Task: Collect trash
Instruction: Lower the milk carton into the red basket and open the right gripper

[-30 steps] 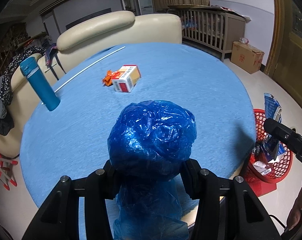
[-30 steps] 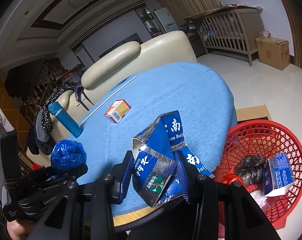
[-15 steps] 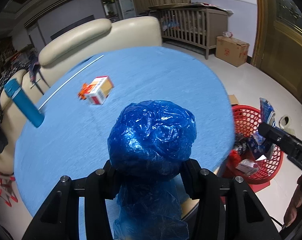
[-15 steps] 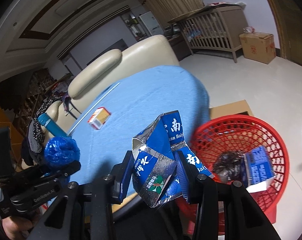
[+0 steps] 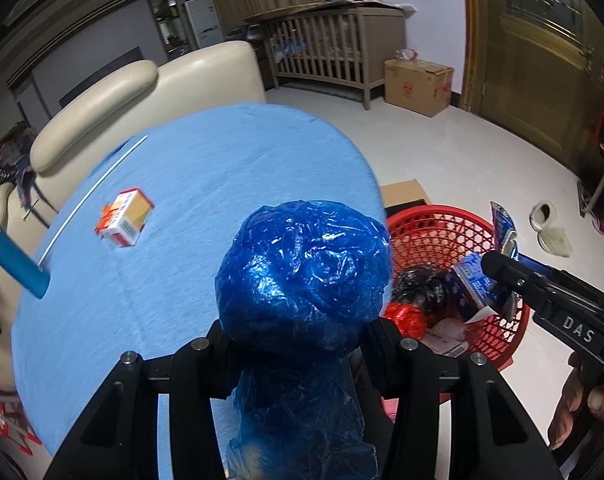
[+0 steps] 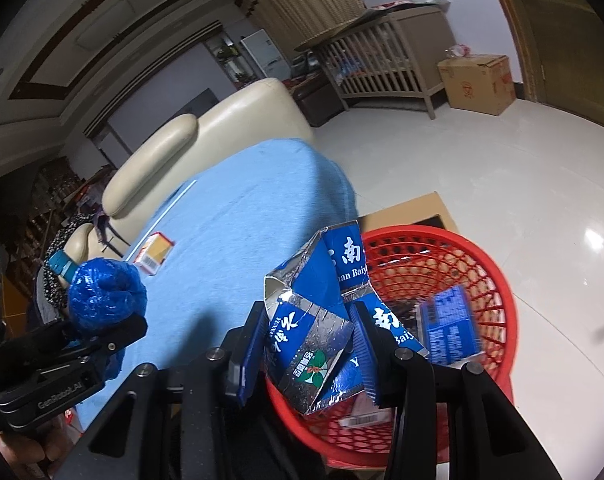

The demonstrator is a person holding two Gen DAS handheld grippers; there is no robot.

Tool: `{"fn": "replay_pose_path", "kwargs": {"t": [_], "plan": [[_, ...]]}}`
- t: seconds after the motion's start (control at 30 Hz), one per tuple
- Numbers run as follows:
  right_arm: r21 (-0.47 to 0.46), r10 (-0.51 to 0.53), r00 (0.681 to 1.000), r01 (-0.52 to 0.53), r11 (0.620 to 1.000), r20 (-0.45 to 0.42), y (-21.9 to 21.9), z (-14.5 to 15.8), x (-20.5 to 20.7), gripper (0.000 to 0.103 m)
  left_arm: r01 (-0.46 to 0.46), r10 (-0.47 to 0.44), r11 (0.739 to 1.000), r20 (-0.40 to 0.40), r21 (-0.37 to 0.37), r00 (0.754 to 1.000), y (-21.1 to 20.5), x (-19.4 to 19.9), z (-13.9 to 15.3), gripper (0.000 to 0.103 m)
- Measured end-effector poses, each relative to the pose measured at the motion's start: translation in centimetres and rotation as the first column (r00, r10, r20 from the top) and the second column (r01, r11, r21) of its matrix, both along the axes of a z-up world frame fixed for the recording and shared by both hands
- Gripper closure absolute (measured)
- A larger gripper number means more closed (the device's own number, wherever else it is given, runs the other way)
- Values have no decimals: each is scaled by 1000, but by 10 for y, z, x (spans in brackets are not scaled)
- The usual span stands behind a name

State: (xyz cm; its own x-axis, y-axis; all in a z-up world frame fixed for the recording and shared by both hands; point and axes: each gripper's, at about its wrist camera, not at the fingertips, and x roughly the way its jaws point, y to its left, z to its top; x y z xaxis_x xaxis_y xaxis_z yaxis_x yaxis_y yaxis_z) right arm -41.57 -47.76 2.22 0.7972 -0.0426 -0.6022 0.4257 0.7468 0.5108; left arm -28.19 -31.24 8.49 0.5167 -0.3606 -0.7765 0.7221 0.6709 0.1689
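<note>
Over the red basket [image 6: 482, 264], right gripper [image 6: 314, 344] is clamped on the crushed blue carton [image 6: 314, 320] — release only once the carton sits inside the rim, so it can't catch the edge and tip onto the floor. Left gripper [image 5: 302, 344] is clamped on the balled blue plastic bag [image 5: 302, 276], above the table edge [image 5: 362, 152], beside the basket. Both grippers tilt downward, left more steeply. One small box [image 5: 127, 222] remains on the table — next pickup, likely.

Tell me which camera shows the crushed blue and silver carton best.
The right wrist view: the crushed blue and silver carton fills its centre, clamped in the right gripper. The left wrist view shows only a sliver of it above the red mesh basket.
</note>
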Motion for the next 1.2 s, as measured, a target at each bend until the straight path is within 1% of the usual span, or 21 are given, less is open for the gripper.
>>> {"fn": "replay_pose_path", "kwargs": {"t": [0.23,0.47,0.8,1.0,1.2], "plan": [[-1,-23,999,23,1000,-43,-19,-15,-8,59,40,-40,999,0,18,999,-21,-10,-4,52],[4,-21,996,21,1000,-91,-35,-29,-14,59,74,-74,997,-6,33,997,-39,-20,-9,52],[24,-18,994,21,999,-111,-47,-39,-17,58,110,-109,992,-16,58,994,-61,-29,-15,52],[53,1,991,6,999,-131,-53,-47,-13,56,124,-123,990,-21,71,992,-70,-33,-19,52],[57,-3,992,11,998,-127,-54,-50,-12,56,131,-130,988,-24,80,991,-76,-36,-20,52]]}}
